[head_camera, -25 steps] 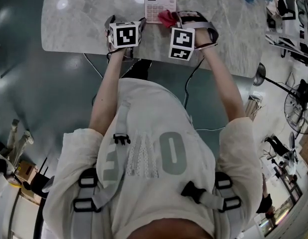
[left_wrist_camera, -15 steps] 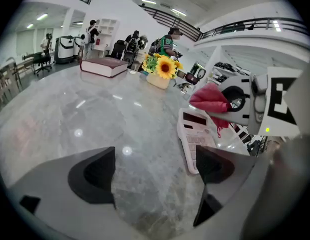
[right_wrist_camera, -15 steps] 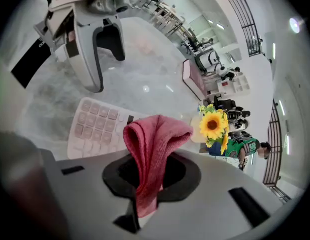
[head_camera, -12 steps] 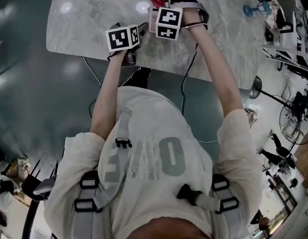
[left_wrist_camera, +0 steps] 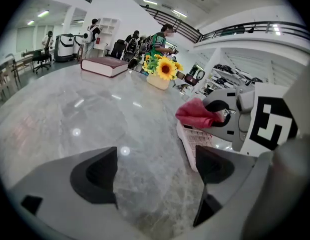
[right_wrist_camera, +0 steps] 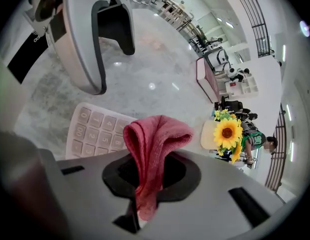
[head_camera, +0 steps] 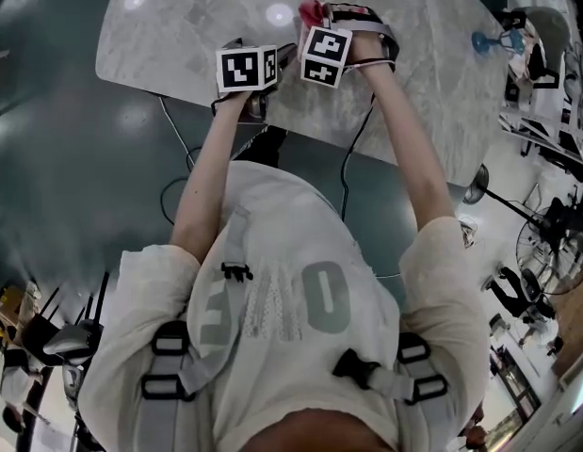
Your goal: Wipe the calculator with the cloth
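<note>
A grey-veined marble table [head_camera: 178,26] with a rounded edge fills the upper part of the head view. The person in a pale T-shirt with harness straps reaches both arms forward over it.

On the far side of the table, in the left gripper view, a dark red hardback book [left_wrist_camera: 104,65] lies flat. Beside it a bunch of sunflowers [left_wrist_camera: 162,70] stands in a cream pot.

The left gripper [left_wrist_camera: 155,171] is released. Its two dark jaws stand wide apart with only bare marble between them. Its right-hand jaw sits just beside the calculator's near edge; whether it touches cannot be told.

The right gripper [right_wrist_camera: 147,176] is close to the left gripper, their marker cubes almost side by side in the head view. It is clenched on the cloth, which is pinched in the slot between the jaws.

The pale pink calculator [right_wrist_camera: 94,131] lies flat on the marble in front of both grippers, its rows of number keys facing up. In the head view the grippers cover nearly all of it.

The red cloth [right_wrist_camera: 155,139] is a small folded wad sticking out past the right gripper's jaw tips in a rounded loop. It hangs over the keys at one side of the calculator. Whether it presses on them cannot be told.
</note>
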The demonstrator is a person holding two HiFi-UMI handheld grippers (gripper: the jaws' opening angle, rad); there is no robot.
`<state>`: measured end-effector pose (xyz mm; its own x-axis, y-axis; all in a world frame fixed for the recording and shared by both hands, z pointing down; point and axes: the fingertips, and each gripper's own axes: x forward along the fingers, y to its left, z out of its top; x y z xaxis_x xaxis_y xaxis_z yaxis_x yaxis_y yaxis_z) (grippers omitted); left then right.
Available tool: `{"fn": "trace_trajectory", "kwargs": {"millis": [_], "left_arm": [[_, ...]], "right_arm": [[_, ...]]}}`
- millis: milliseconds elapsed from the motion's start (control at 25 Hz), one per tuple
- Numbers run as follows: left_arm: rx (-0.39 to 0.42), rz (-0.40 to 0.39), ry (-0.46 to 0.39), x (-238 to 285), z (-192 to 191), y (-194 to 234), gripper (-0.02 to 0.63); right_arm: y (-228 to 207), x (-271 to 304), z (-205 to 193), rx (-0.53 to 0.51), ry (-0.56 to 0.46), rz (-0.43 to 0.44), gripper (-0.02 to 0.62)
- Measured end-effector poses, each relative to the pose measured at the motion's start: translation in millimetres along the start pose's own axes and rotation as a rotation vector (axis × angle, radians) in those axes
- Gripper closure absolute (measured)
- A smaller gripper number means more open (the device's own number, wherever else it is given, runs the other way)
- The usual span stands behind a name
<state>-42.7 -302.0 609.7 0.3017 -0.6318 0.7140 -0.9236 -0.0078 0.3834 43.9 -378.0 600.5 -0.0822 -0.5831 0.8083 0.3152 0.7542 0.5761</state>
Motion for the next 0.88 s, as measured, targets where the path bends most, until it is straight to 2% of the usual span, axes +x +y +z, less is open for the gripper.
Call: {"fn": "trace_trajectory", "kwargs": {"millis": [280,480,720,880], "left_arm": [[-0.042,-0.014,-0.014,-2,2,0,0.118],[-0.07,-0.035,-0.019,-4,4,0,0.118],[-0.028,-0.032,-0.017,-3,3,1,0.118],[-0.039,-0.043,-0.017,-3,3,1,0.118]], "right_arm": [[24,-10,4,-0.009,-0.016,0.04,0.54],[43,-21,7,-0.011,-0.018,0.039,0.54],[71,-36,18,0.004,-0.04,0.066,0.54],[88,-45,23,0.035,-0.059,0.083,0.54]]}}
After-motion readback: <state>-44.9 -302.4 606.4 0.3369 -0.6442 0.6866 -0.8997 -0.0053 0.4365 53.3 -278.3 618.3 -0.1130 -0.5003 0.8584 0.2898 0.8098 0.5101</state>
